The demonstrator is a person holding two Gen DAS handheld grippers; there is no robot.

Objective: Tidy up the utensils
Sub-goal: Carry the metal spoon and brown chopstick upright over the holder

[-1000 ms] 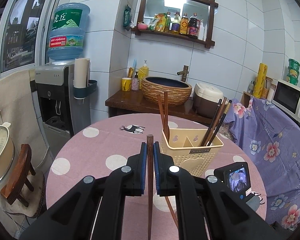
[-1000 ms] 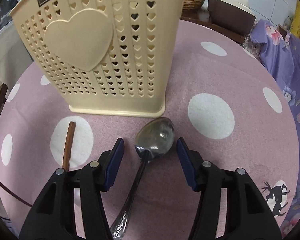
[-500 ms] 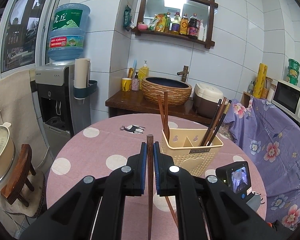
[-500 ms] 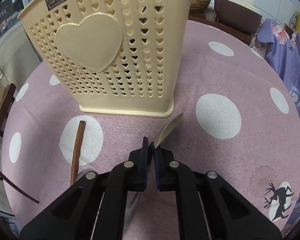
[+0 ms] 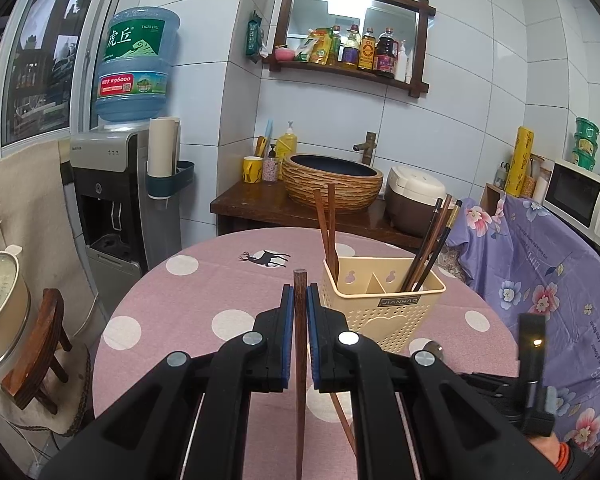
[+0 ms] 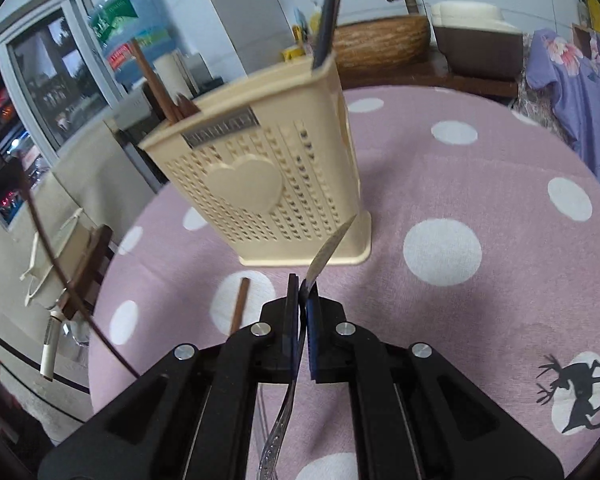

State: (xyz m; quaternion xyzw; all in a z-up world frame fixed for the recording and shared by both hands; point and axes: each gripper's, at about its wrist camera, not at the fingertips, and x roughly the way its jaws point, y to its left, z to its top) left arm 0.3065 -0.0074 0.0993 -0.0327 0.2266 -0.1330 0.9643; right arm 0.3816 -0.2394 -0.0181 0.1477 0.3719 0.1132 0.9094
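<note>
Round tabletop (image 6: 480, 168) had a pink polka-dot cloth. On it stood the cream perforated utensil holder (image 6: 268, 184), heart on the front, chopsticks poking out. Right tongs (image 6: 303, 294) were clamped on a shiny metal spoon (image 6: 327, 250), lifted just in front of the holder. Left tongs (image 5: 299, 300) were pinched on one dark wooden chopstick (image 5: 299, 344).

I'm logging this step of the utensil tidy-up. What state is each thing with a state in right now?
Left gripper: shut on a brown wooden chopstick.
Right gripper: shut on a shiny metal spoon, lifted off the table.
Cream perforated plastic utensil holder: upright, chopsticks in both end compartments.
Loose brown wooden chopstick: lying flat on the pink polka-dot tablecloth.
</note>
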